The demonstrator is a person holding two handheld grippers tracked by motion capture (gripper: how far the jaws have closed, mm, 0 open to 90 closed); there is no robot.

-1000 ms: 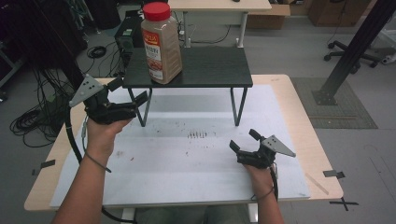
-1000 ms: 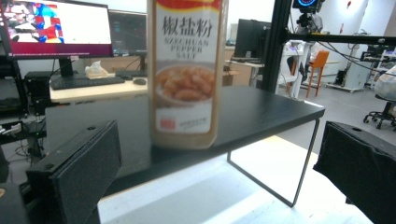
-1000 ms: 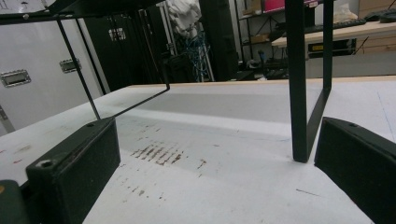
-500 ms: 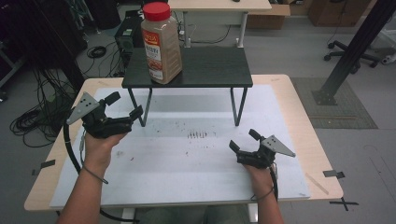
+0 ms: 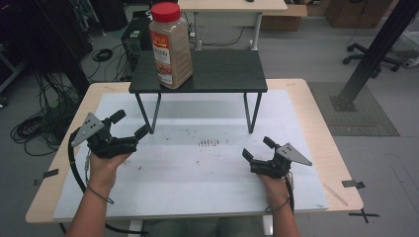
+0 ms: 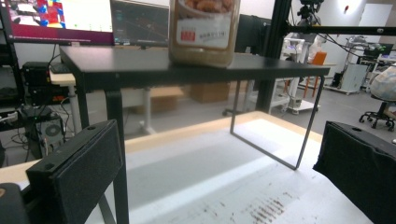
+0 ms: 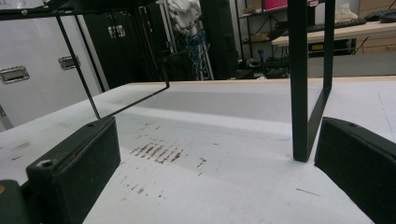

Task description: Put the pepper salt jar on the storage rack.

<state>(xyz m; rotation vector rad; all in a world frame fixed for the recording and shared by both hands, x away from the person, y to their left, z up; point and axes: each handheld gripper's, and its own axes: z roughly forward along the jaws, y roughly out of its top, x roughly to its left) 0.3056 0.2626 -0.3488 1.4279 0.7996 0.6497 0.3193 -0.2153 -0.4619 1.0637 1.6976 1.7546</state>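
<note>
1. left gripper (image 5: 129,124) is hanging out near the left edge of the white surface (image 5: 197,173), jaws spread wide and gripping nothing, tips pointing up toward the front left leg of the little black shelf (image 5: 207,74)

2. in the left gripper view its two black pads are sitting far apart at the bottom corners, and between them the camera is looking under the shelf (image 6: 187,65) with the jar (image 6: 204,30) standing on top

3. right gripper (image 5: 258,149) is resting low on the surface toward the right, also released, jaws open with nothing between them, well apart from the shelf's right legs

4. the right gripper view is showing those pads wide apart too, with a dark shelf leg (image 7: 299,84) standing just ahead on the white surface (image 7: 224,154)

5. between the two grippers a patch of small dark scuff marks (image 5: 210,143) is sitting on the surface, roughly mid-way, in front of the shelf

6. the spice jar (image 5: 169,45), red lid, brownish contents, red and white label, is standing upright on the left part of the shelf top, well apart from both grippers

7. a person's forearms are coming in from the bottom edge, one hand on each gripper, cables trailing back
</note>
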